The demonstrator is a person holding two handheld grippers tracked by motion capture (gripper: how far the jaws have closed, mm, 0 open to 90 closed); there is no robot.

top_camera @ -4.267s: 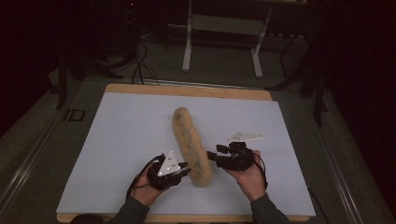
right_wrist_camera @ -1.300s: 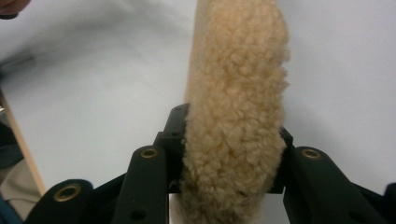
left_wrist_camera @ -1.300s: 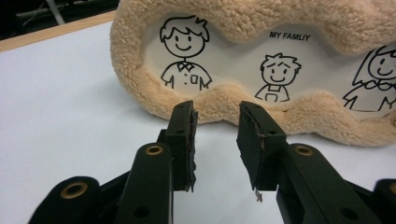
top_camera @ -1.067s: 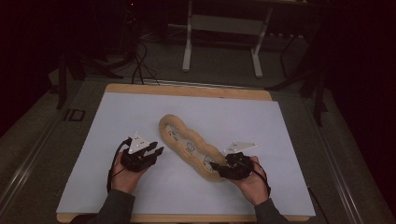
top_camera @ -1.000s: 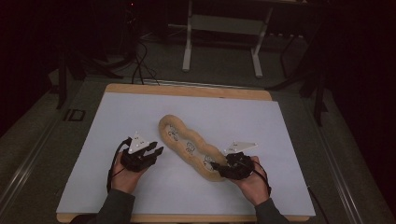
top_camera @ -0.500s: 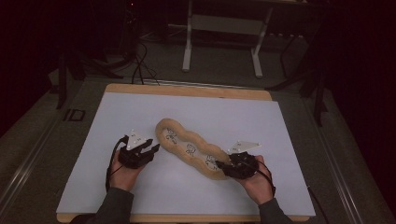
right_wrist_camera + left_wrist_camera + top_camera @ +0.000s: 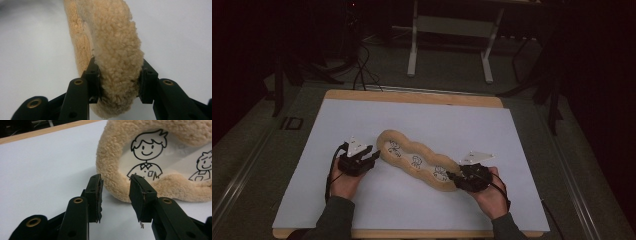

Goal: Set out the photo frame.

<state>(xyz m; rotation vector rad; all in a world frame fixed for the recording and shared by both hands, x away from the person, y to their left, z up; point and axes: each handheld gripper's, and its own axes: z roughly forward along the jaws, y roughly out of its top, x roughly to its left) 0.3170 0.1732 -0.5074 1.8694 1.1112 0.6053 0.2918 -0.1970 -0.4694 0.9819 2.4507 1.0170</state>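
One fleece cushion (image 7: 417,161), lengthwise upper-left to lower-right

- You work at a table (image 7: 412,97) with a light wooden edge, its top covered by a white sheet (image 7: 422,120).
- The table stands on a grey floor (image 7: 452,80), dim and plain.
- Beyond the far edge you see a pale metal frame (image 7: 449,30) with two upright legs and a crossbar.
- Black cables (image 7: 362,65) trail over the floor at the far left.
- The room behind lies in deep shadow; light falls mainly on the white sheet.
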